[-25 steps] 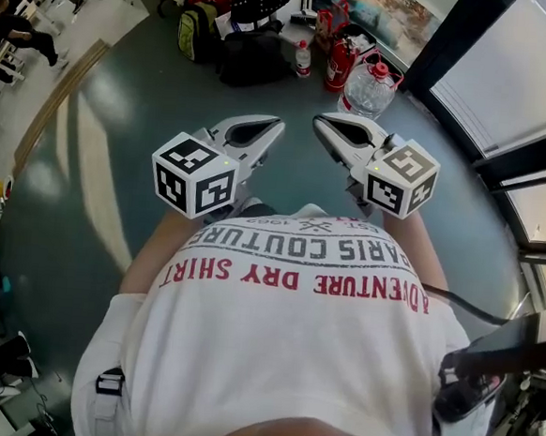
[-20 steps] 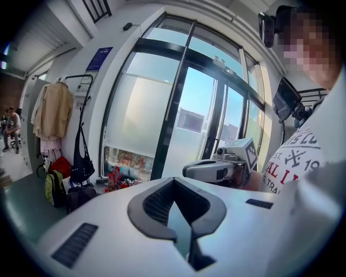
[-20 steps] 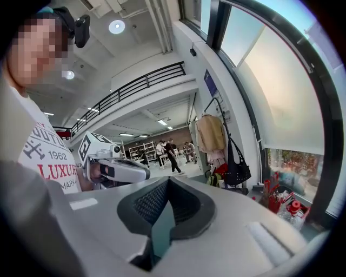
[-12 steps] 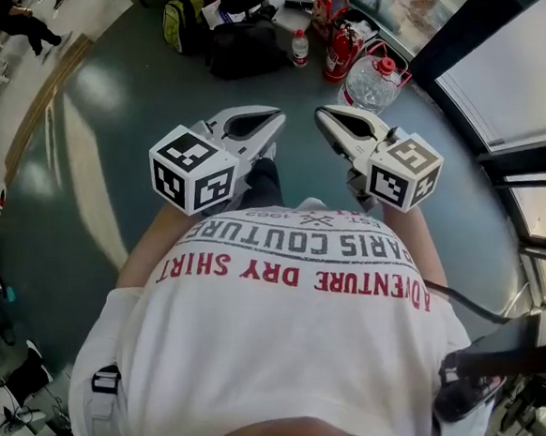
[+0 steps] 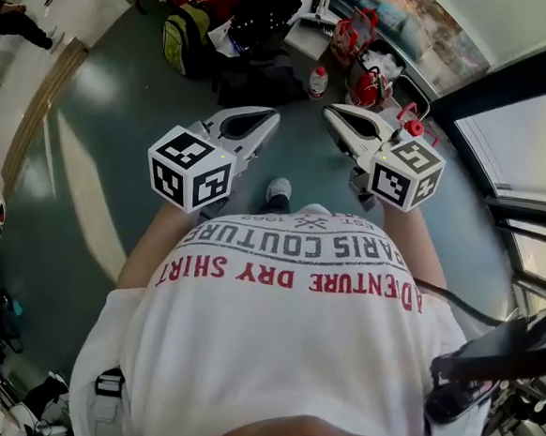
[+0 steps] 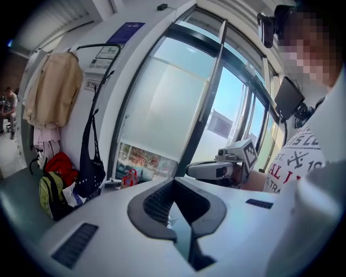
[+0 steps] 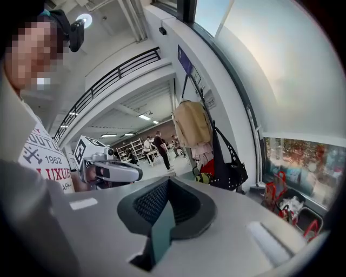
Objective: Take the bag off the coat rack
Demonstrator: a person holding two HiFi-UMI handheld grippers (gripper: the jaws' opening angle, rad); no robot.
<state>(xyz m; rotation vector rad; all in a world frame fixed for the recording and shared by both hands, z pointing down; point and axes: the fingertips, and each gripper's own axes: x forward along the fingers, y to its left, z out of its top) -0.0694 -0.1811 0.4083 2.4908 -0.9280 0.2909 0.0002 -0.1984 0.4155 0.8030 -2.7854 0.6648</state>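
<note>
Grey-green floor (image 5: 86,198) fills the left of your head view, and at its top edge a yellow-green backpack (image 5: 179,36) lies among dark bags. That view looks down on the pile, so the rack's hanging things show only as a dark mass. Your left gripper view shows them properly: a beige jacket (image 6: 54,89) hangs high on the coat rack (image 6: 102,47). Just right of it the black bag (image 6: 91,162) hangs by its long strap, its body low against the wall above the backpacks. It is well apart from both grippers. Your left gripper (image 5: 262,122) is clenched, its jaws together with nothing between them, and it is held out in front of your white shirt (image 5: 283,335). A shoe (image 5: 277,190) shows on the floor between the two grippers, and a red-capped bottle (image 5: 318,80) stands beyond them. Your right gripper (image 5: 342,122) is likewise closed and empty, level with the left one. Only your right gripper view shows the hall behind the rack, where people (image 7: 158,145) stand far off. In it the jacket and the black bag hang side by side. At the far right, by the window, a red-handled bag (image 7: 278,186) stands open on the floor. It holds something white that is too small to name.
</note>
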